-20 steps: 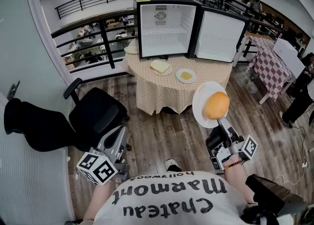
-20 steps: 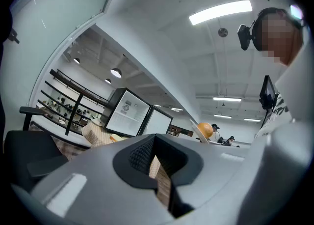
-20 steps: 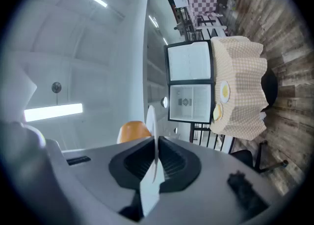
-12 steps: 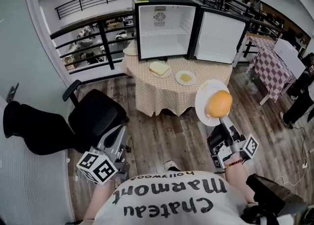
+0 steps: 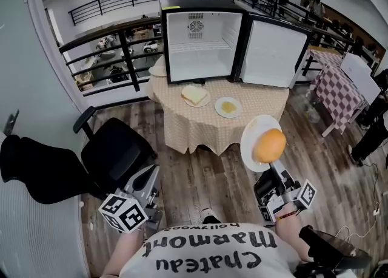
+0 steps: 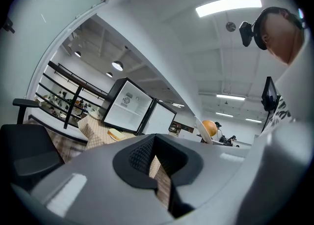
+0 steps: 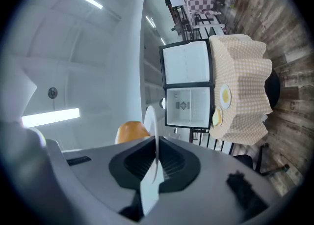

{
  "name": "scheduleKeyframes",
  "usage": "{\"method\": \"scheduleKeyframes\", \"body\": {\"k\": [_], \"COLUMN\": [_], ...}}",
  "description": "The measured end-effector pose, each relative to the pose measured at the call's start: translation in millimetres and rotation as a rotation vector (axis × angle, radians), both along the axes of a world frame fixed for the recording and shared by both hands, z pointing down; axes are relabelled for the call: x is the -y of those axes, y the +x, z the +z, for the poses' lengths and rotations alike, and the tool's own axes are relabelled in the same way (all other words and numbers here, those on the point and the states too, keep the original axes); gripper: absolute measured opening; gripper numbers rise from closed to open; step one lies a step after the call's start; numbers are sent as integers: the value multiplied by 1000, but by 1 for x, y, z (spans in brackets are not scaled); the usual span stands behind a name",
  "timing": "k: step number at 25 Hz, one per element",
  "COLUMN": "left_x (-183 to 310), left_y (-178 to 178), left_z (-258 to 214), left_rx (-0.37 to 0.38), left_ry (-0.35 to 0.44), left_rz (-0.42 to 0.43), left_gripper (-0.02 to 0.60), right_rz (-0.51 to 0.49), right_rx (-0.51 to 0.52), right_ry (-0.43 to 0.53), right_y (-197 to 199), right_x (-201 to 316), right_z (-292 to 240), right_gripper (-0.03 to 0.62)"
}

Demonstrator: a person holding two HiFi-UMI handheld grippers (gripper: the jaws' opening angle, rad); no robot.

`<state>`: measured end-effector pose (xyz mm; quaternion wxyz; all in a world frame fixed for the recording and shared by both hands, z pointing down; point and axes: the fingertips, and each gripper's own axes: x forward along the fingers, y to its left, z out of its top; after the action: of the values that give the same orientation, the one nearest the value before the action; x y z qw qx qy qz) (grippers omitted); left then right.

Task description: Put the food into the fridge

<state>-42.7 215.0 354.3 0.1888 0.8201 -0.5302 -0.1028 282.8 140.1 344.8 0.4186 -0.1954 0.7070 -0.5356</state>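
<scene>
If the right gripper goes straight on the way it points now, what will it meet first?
The right gripper would probably meet the open fridge on the table; depth is unclear.

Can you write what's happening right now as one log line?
right hand-held gripper: shut on plate rim, bun on plate | left hand-held gripper: empty, jaws slightly apart | fridge: door open

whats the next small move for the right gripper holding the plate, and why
Probably carry it forward toward the open mini fridge, keeping the plate steady. The right gripper is shut on the plate's rim, the bun sits on it, and both hang over the floor, short of the table. The fridge interior looks empty.
</scene>
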Motion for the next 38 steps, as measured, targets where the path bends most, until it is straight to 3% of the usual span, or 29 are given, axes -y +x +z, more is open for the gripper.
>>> {"method": "scheduleKeyframes", "body": {"k": [8,13,23,28,38], "left_x": [65,99,133,148,216], "left_y": [14,15,17,8,16], "left_z": [-16,-29,-27,-25,-30], "left_rx": [42,23,14,17,51], "left_ry": [14,47,24,12,49], "left_rz": [-26,-78,-166,-216,-101], "left_gripper": [8,8,8,8,8], "right_rz": [-26,-64,-111,-76,-48], "right_rx": [-80,-112,-251,-211,-206], "right_ry": [3,24,4,-52,-35], "right_y": [8,7,7,5,-29], "right_x": [84,135,223,265,306], "right_z": [13,5,17,22,7], "right_gripper": [25,25,25,25,25]}}
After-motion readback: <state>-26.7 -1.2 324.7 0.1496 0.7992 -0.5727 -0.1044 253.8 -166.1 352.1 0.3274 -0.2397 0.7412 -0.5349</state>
